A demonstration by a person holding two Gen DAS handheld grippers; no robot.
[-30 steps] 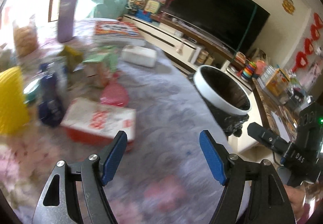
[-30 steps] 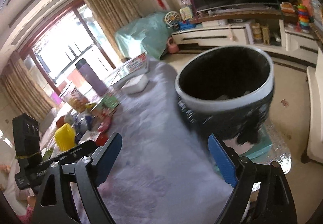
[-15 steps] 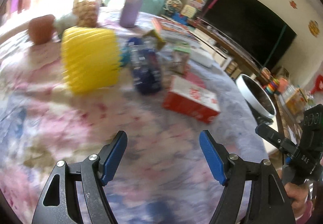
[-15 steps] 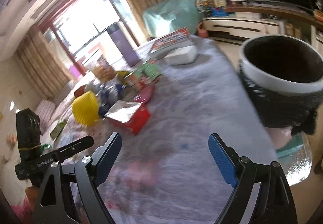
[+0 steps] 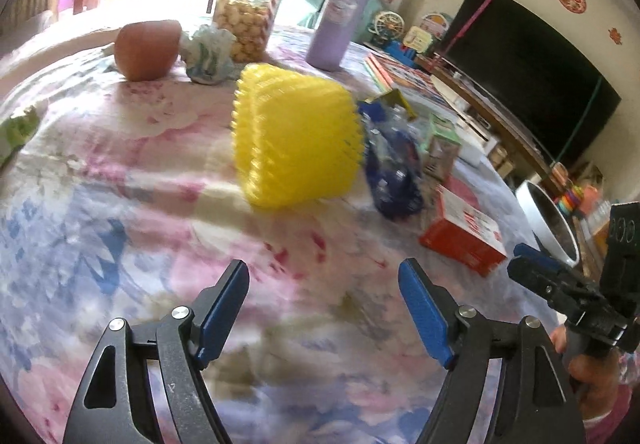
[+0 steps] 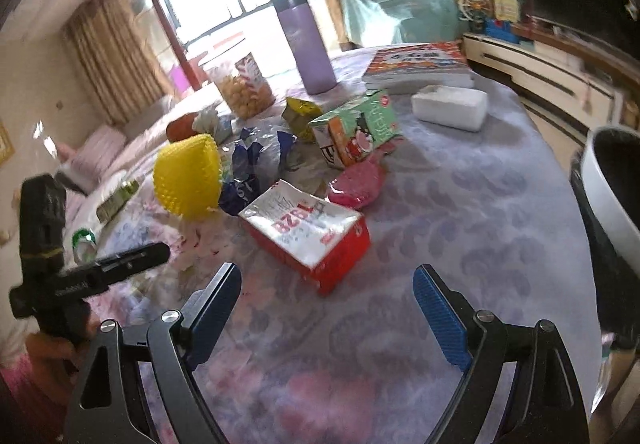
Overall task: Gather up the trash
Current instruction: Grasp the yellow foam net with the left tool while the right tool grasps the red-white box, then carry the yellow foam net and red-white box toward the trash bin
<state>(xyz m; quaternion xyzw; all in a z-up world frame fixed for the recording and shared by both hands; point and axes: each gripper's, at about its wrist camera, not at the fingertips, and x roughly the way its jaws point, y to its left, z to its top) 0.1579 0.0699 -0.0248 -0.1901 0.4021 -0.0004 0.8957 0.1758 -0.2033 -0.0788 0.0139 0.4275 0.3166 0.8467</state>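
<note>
A litter of trash lies on the flowered tablecloth: a red and white carton (image 6: 308, 232) (image 5: 464, 234), a crumpled blue wrapper (image 6: 256, 163) (image 5: 394, 167), a green drink carton (image 6: 356, 127), a pink lid (image 6: 358, 183) and a yellow spiky basket (image 5: 296, 139) (image 6: 188, 173). The black bin with a white rim (image 6: 612, 203) (image 5: 548, 222) stands off the table's right edge. My left gripper (image 5: 324, 308) hovers short of the basket, its jaws opening with nothing between them. My right gripper (image 6: 328, 308) is open and empty, just short of the red carton.
Farther back stand a purple flask (image 6: 306, 43), a snack jar (image 5: 250, 11), a crumpled tissue (image 5: 208, 51), a red apple (image 5: 146, 49), a stack of books (image 6: 420, 65) and a white tissue pack (image 6: 450, 105). A television (image 5: 524, 55) fills the far wall.
Both views have swung left, away from the bin and onto the cluttered table. The basket and red carton now sit nearer the grippers. The left jaws stand slightly wider.
</note>
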